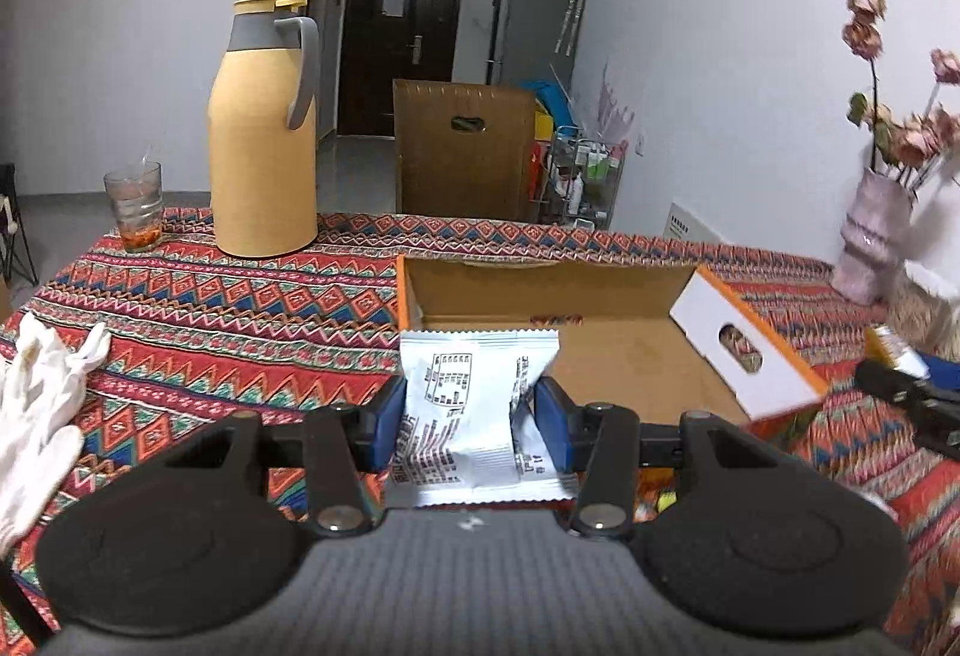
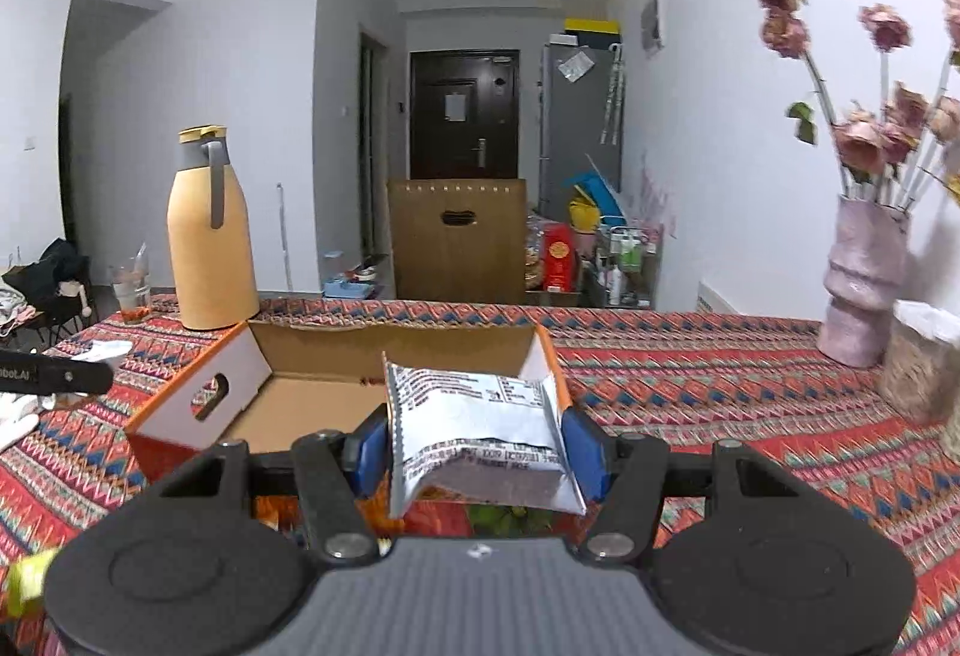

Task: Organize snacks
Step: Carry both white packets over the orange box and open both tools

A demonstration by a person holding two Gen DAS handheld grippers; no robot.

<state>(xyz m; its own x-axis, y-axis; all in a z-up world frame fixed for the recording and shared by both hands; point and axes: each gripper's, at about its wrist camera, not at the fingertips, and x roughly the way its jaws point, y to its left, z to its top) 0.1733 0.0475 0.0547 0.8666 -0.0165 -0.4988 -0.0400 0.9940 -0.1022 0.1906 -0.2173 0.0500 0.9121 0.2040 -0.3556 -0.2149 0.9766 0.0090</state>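
Observation:
My left gripper (image 1: 471, 419) is shut on a white snack packet (image 1: 474, 404) with black print, held above the near left corner of an open cardboard box (image 1: 612, 350) with orange outer walls. My right gripper (image 2: 474, 446) is shut on a silver-white snack packet (image 2: 480, 434) with a dark lower part, held above the near right corner of the same box (image 2: 312, 398). The box inside looks bare. The right gripper's tip shows at the right edge of the left wrist view (image 1: 900, 386). The left gripper's tip shows at the left edge of the right wrist view (image 2: 54, 374).
The table has a patterned red cloth (image 1: 210, 308). A yellow thermos jug (image 1: 264, 134) and a glass (image 1: 135, 206) stand at the far left. White gloves (image 1: 42, 392) lie at the left. A pink vase of dried flowers (image 2: 864, 278) stands at the far right.

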